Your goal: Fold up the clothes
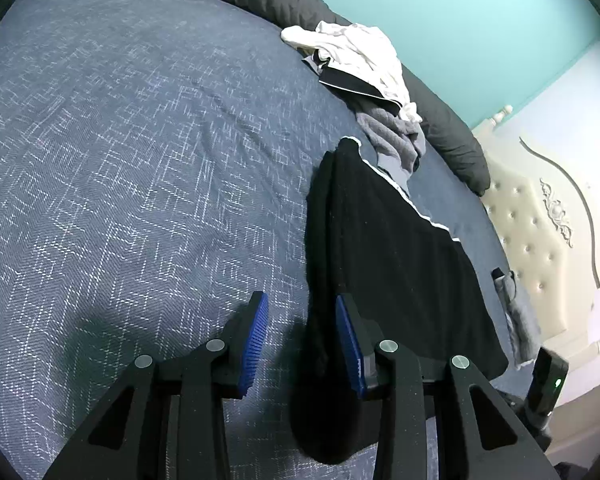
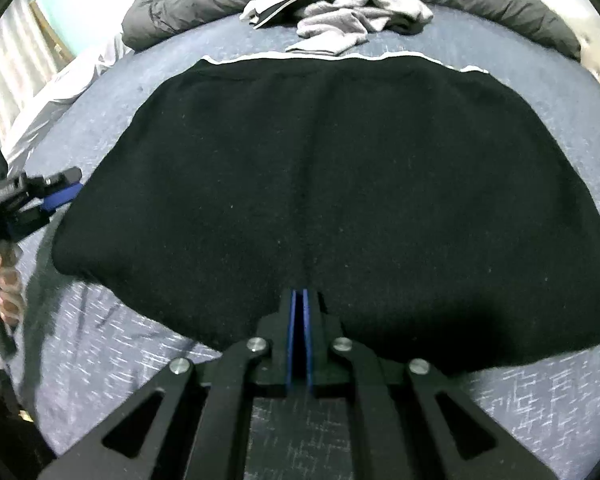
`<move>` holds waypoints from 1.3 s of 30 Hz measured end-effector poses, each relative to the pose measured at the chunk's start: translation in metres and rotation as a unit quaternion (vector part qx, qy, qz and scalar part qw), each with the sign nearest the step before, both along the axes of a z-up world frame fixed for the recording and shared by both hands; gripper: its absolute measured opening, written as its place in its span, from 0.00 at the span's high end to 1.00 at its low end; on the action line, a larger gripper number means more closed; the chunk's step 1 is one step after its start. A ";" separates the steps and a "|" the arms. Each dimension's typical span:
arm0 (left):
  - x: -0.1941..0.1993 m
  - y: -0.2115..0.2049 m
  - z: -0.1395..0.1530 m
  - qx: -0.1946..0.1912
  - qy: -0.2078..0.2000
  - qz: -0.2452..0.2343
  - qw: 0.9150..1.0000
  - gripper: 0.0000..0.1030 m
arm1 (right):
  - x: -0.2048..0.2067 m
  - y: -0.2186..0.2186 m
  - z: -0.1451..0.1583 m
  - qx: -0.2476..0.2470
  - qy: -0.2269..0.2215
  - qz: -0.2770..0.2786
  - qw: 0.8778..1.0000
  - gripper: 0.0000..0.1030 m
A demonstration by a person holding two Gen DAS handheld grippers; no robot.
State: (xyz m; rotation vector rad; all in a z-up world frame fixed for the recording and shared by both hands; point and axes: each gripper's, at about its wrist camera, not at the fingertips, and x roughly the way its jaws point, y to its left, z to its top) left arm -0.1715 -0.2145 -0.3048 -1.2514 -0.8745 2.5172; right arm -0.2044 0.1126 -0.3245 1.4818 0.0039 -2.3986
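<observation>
I have the black garment (image 2: 320, 184) spread flat on the blue bedspread (image 1: 120, 160), its white-trimmed edge toward the unfolded pile (image 1: 364, 76). At the garment's left edge my left gripper (image 1: 302, 340) stands released, jaws parted with the cloth edge lying between them, nothing pinched yet. At the garment's near edge my right gripper (image 2: 300, 304) is clenched, apparently nipping the hem. I judge a fold is being set up: next I should close the left on its edge, then lift both together.
</observation>
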 end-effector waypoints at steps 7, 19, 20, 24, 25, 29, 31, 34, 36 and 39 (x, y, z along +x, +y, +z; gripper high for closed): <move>-0.002 0.000 -0.002 0.001 -0.001 0.000 1.000 0.63 | -0.039 -0.016 0.008 0.008 -0.008 0.008 1.000 0.98; 0.000 -0.007 -0.005 0.004 -0.004 0.007 1.000 0.62 | -0.133 -0.035 0.003 0.022 -0.036 -0.018 0.999 0.98; 0.000 -0.007 -0.005 0.004 -0.004 0.008 1.000 0.62 | -0.141 -0.036 0.004 0.020 -0.036 -0.021 0.999 0.98; 0.001 -0.008 -0.005 0.003 -0.006 0.008 1.000 0.61 | -0.166 -0.032 0.008 0.018 -0.029 -0.026 0.999 0.98; 0.001 -0.007 -0.006 0.003 -0.006 0.008 1.000 0.60 | -0.170 -0.031 0.009 0.017 -0.029 -0.027 0.999 0.98; 0.000 -0.007 -0.008 0.001 -0.009 0.007 1.000 0.60 | -0.178 -0.022 0.009 0.006 -0.023 -0.038 0.999 0.98; 0.000 -0.007 -0.008 0.000 -0.009 0.008 1.000 0.60 | -0.190 -0.025 0.009 0.002 -0.017 -0.042 0.999 0.98; 0.000 -0.007 -0.009 -0.001 -0.011 0.008 1.000 0.60 | -0.200 -0.024 0.005 -0.003 -0.028 -0.049 0.998 0.98; -0.001 -0.007 -0.009 -0.001 -0.011 0.008 1.000 0.60 | -0.195 -0.022 0.004 -0.004 -0.037 -0.053 0.998 0.98; -0.002 -0.007 -0.008 -0.001 -0.010 0.008 1.000 0.60 | -0.178 -0.022 0.005 -0.004 -0.033 -0.043 0.999 0.98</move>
